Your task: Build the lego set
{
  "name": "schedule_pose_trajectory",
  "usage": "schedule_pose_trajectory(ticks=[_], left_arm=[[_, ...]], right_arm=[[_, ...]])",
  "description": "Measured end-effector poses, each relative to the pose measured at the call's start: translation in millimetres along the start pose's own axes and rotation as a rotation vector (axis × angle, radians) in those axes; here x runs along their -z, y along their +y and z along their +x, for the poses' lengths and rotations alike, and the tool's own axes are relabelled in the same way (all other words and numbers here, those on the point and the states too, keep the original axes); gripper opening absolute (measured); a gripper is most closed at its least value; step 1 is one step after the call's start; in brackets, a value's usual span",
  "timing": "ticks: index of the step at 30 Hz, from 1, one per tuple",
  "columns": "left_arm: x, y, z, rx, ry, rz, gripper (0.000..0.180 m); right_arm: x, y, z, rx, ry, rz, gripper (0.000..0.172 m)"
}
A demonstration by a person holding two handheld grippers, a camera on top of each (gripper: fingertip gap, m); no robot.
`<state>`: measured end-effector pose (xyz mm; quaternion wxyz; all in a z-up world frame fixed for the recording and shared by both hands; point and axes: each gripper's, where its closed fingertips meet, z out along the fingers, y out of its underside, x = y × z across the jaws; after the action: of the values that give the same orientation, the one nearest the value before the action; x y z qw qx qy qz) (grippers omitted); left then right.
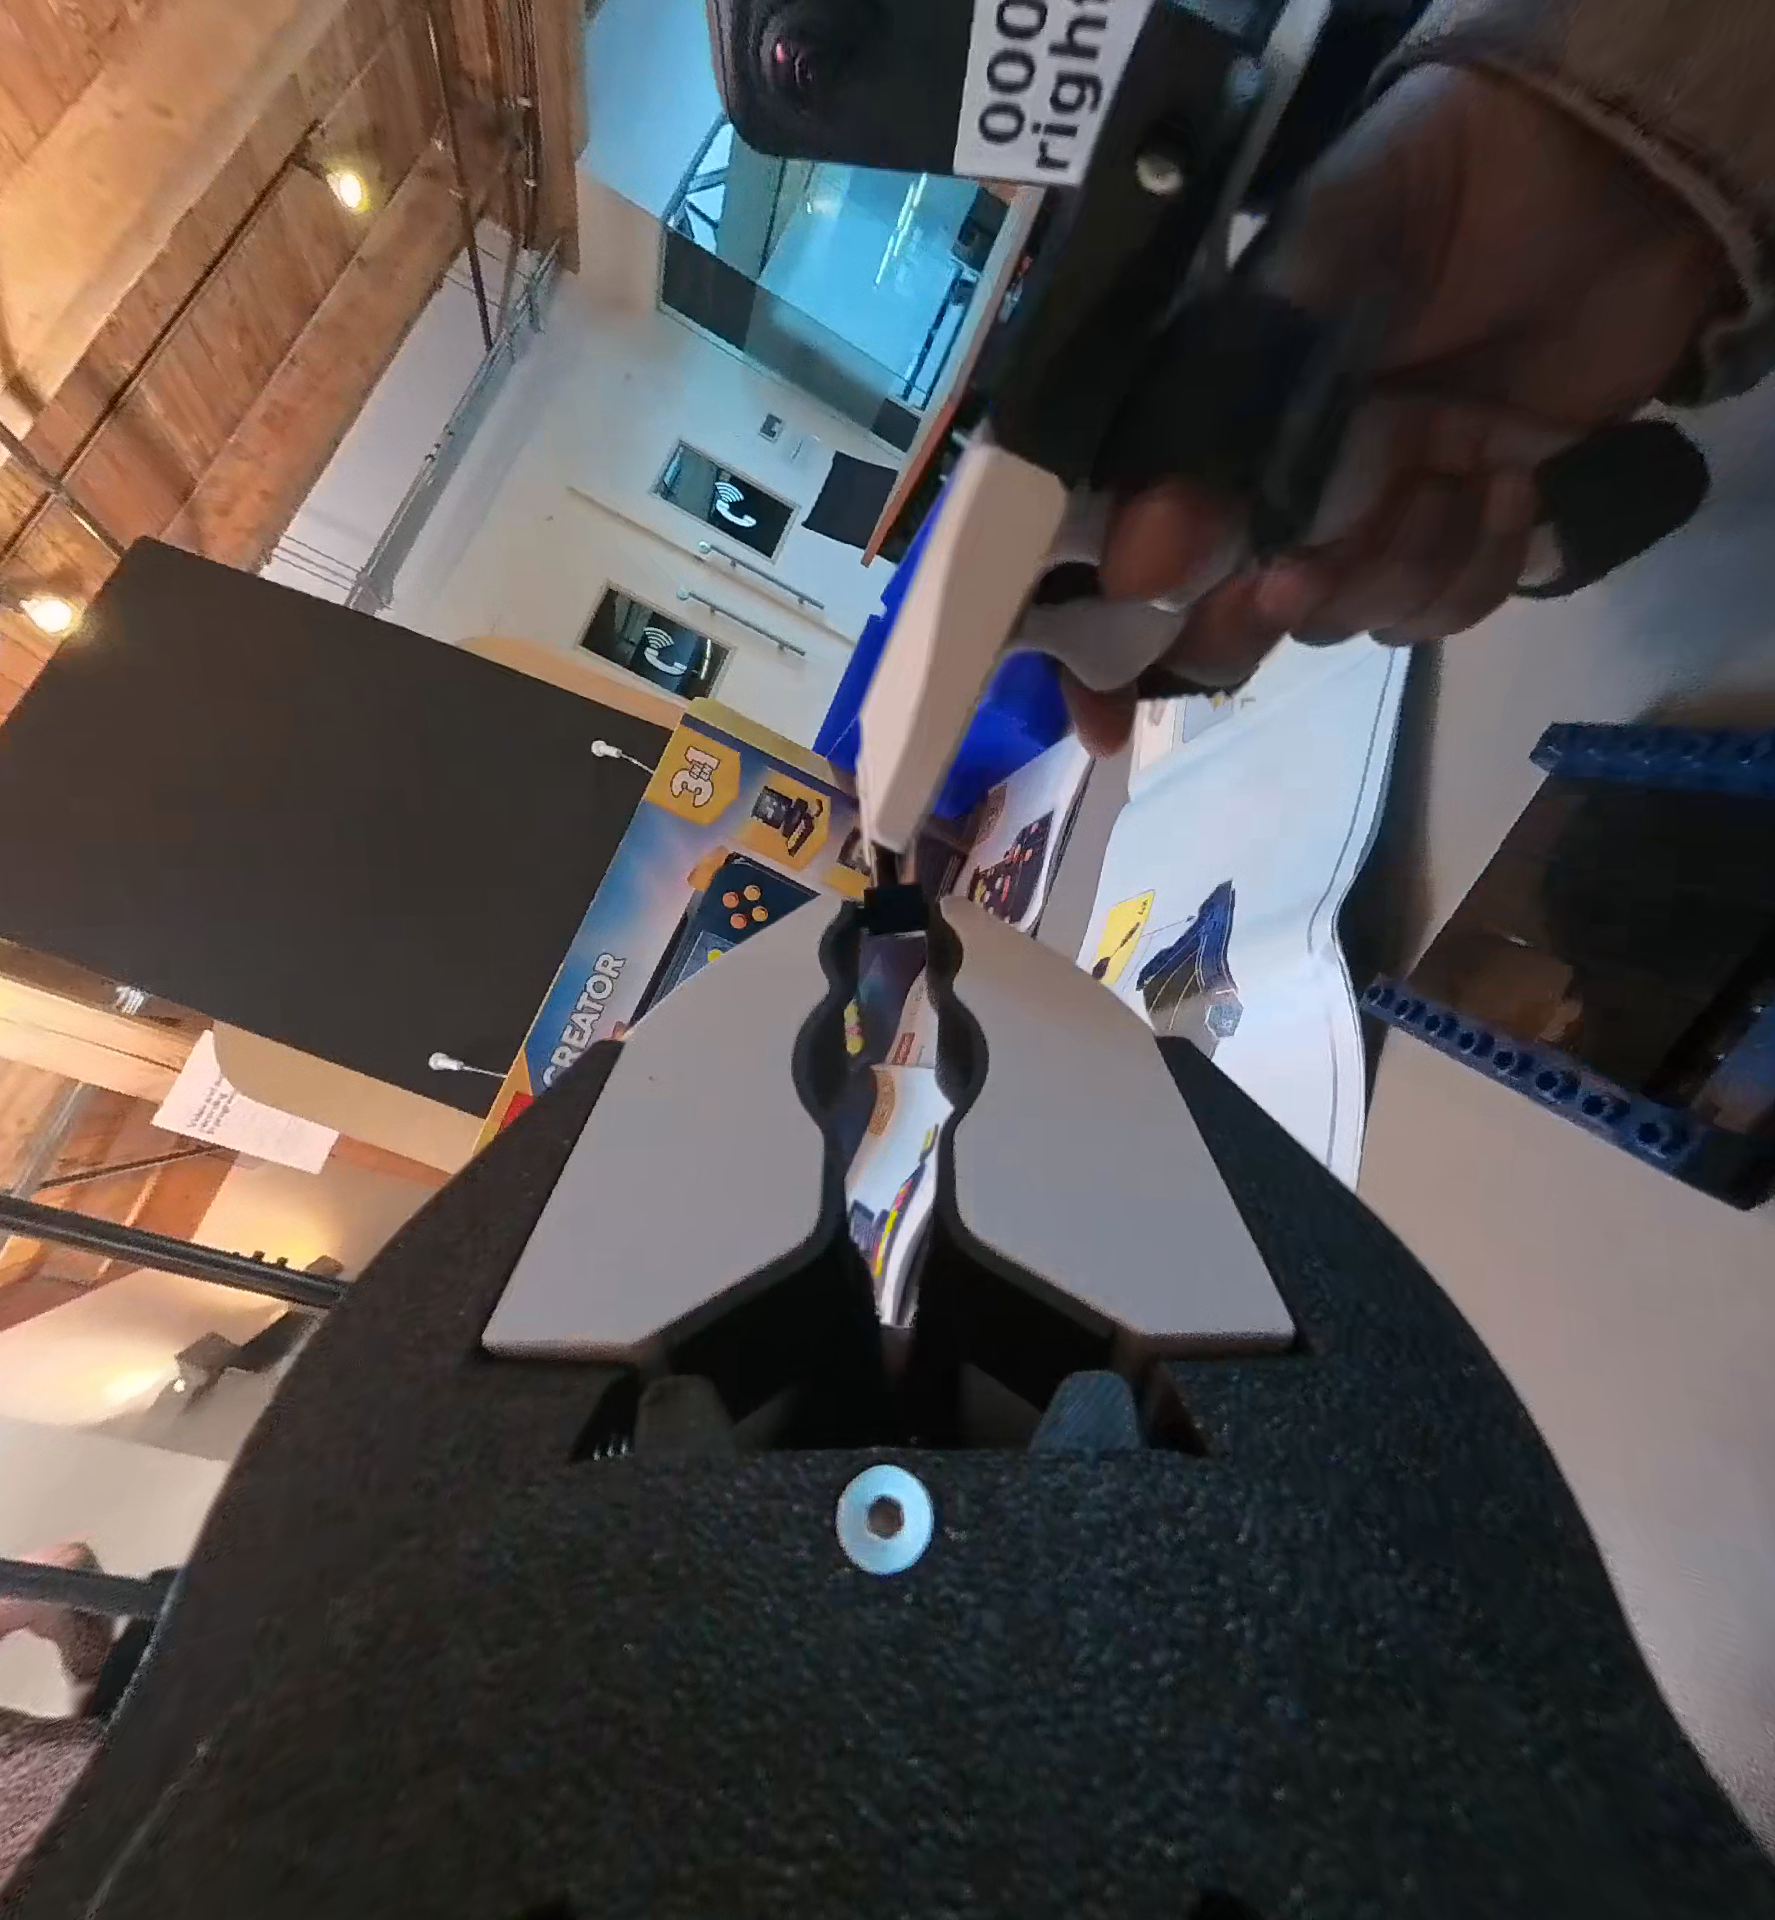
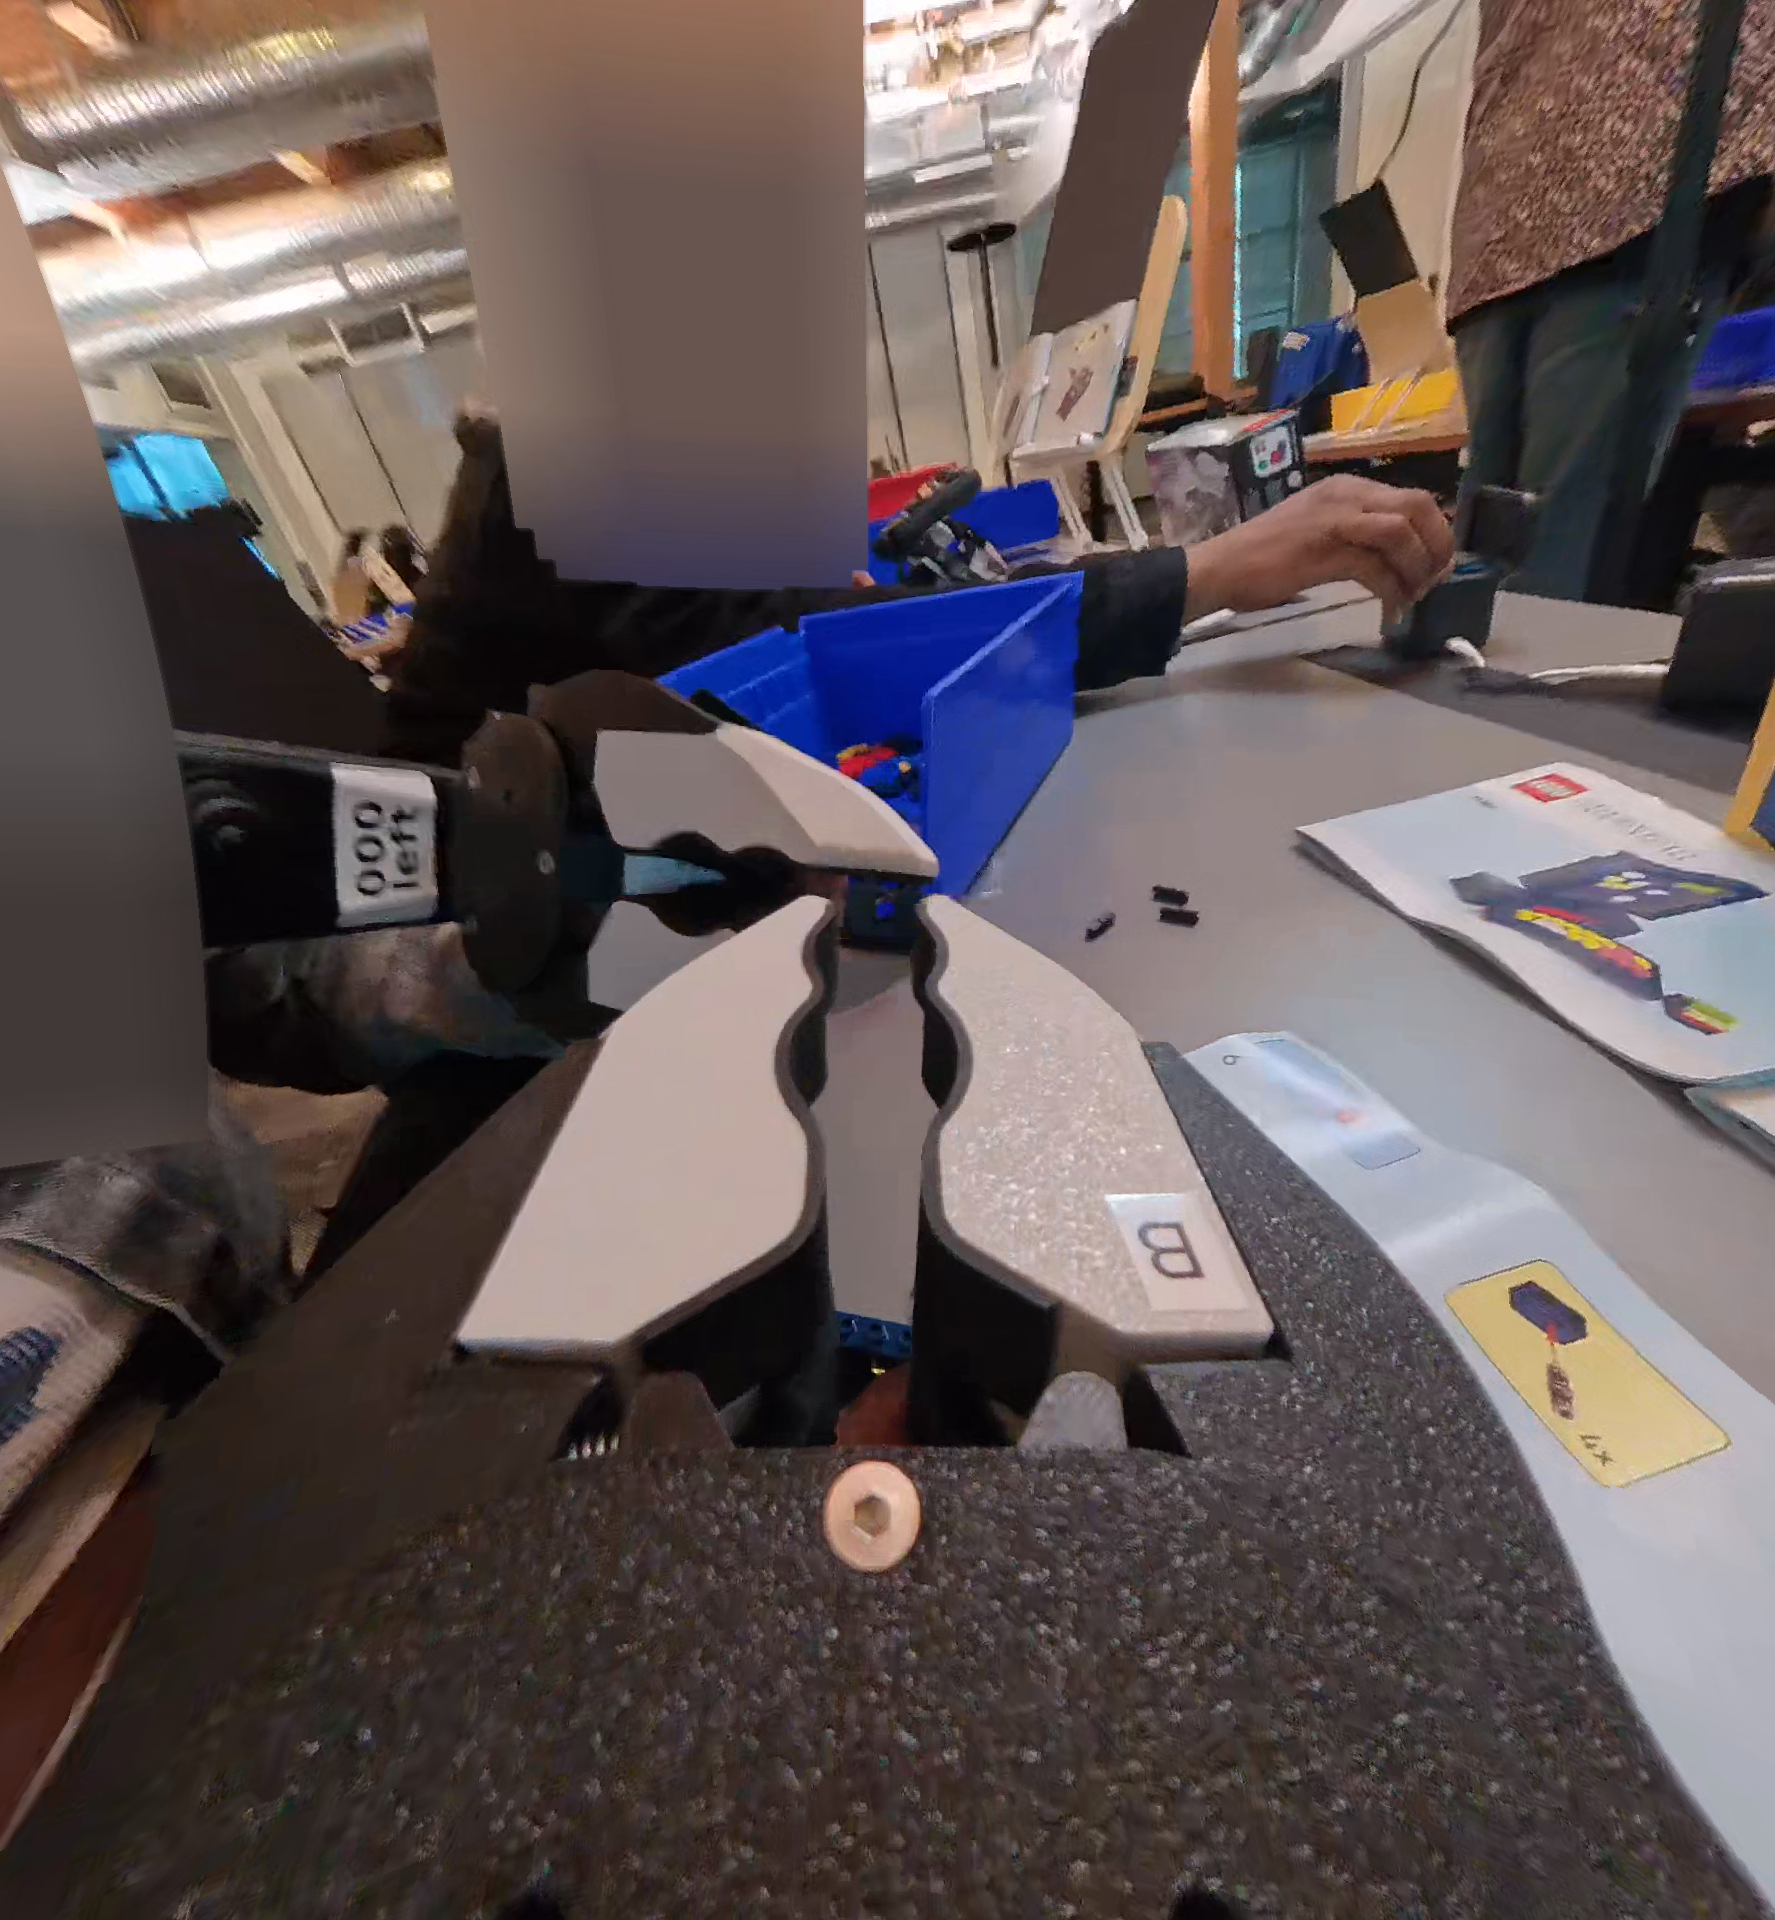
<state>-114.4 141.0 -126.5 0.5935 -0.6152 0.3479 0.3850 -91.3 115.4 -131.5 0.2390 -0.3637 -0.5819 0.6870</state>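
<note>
In the left wrist view my left gripper (image 1: 893,914) is shut on a small black piece (image 1: 898,906), pinched at its very fingertips. My right gripper (image 1: 888,847) comes down from above in a person's hand (image 1: 1434,416) and meets the same piece tip to tip. In the right wrist view my right gripper (image 2: 878,914) has the small dark piece (image 2: 878,902) filling the gap between its fingertips, and both pads touch it. The left gripper (image 2: 909,868) reaches in from the left onto it. Both hold it above the grey table (image 2: 1278,790).
A blue bin (image 2: 1008,717) with loose bricks stands just behind the grippers. Small black pins (image 2: 1169,904) lie on the table. Instruction booklets (image 2: 1589,904) lie to the right. A toy set box (image 1: 654,935) and a dark blue brick frame (image 1: 1589,1091) stand nearby. Another person's hand (image 2: 1330,551) reaches across the far table. Less than 4 cm separates the two grippers' tips.
</note>
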Motion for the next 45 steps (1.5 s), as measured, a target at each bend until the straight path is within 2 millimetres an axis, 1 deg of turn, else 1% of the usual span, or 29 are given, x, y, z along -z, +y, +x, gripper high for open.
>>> schedule_pose_trajectory(ticks=[3, 6, 8, 9, 15, 18, 21, 24, 26, 27, 28, 30, 31, 32, 34, 37, 40, 45], left_arm=[[-0.5, 0.7, 2.9, -0.017, 0.01, -0.004, 0.011], [-0.4, 1.7, 3.1, -0.026, 0.012, -0.013, 0.011], [-0.4, 2.7, 3.5, -0.022, 0.016, -0.019, 0.011], [0.0, 1.2, 3.1, -0.015, 0.013, -0.009, 0.011], [1.7, -1.2, 2.6, -0.013, 0.011, 0.0, 0.011], [1.9, -0.2, 4.7, -0.034, 0.017, -0.011, 0.011], [2.4, -0.6, 6.5, -0.064, 0.012, -0.019, 0.011], [2.7, -3.2, 7.9, -0.052, 0.012, -0.007, 0.012], [6.1, -15.2, 8.1, 0.041, 0.038, 0.068, 0.019], [8.1, -22.8, 8.2, 0.142, 0.07, 0.124, 0.026], [10.5, -31.7, 8.7, 0.27, 0.125, 0.191, 0.034], [17.2, -44.7, 3.8, 0.595, 0.24, 0.317, 0.039], [20.2, -47.6, -0.3, 0.748, 0.291, 0.368, 0.041], [22.9, -49.0, -4.2, 0.87, 0.331, 0.413, 0.042], [26.0, -49.9, -6.9, 1.017, 0.38, 0.46, 0.037], [27.7, -55.9, 1.3, 1.059, 0.424, 0.478, 0.029], [26.1, -56.7, 9.8, 1.069, 0.446, 0.458, 0.024], [27.6, -59.4, 12.1, 1.122, 0.486, 0.47, 0.016]], right_arm=[[2.9, -2.3, 4.0, -0.051, -0.003, 0.016, 0.012], [-0.2, 4.6, 2.1, -0.015, -0.001, -0.033, 0.012], [-1.2, 8.1, 3.7, 0.017, 0.022, -0.059, 0.008], [-0.6, 7.3, 3.6, 0.028, 0.024, -0.053, 0.004], [0.2, 5.6, 1.8, 0.016, 0.003, -0.04, 0.004], [0.6, 3.9, 2.8, 0.01, 0.009, -0.03, 0.009], [1.0, 6.1, 2.8, 0.02, 0.008, -0.045, 0.004], [2.1, 5.0, 1.7, 0.033, 0.001, -0.041, 0.004], [5.1, -1.6, -1.7, 0.006, -0.041, 0.002, 0.004], [7.9, -8.1, -4.7, -0.011, -0.074, 0.044, 0.004], [11.2, -14.9, -8.6, -0.024, -0.112, 0.089, 0.004], [16.7, -25.9, -17.9, -0.044, -0.193, 0.161, 0.004], [18.2, -29.2, -21.4, -0.05, -0.221, 0.184, 0.004], [19.0, -30.9, -23.8, -0.052, -0.239, 0.198, 0.004], [18.9, -31.4, -26.9, -0.046, -0.256, 0.207, 0.004], [17.6, -30.1, -30.1, -0.032, -0.267, 0.203, 0.004], [17.1, -29.6, -30.8, -0.025, -0.267, 0.201, 0.004], [15.0, -26.7, -31.0, -0.024, -0.263, 0.185, 0.004]])
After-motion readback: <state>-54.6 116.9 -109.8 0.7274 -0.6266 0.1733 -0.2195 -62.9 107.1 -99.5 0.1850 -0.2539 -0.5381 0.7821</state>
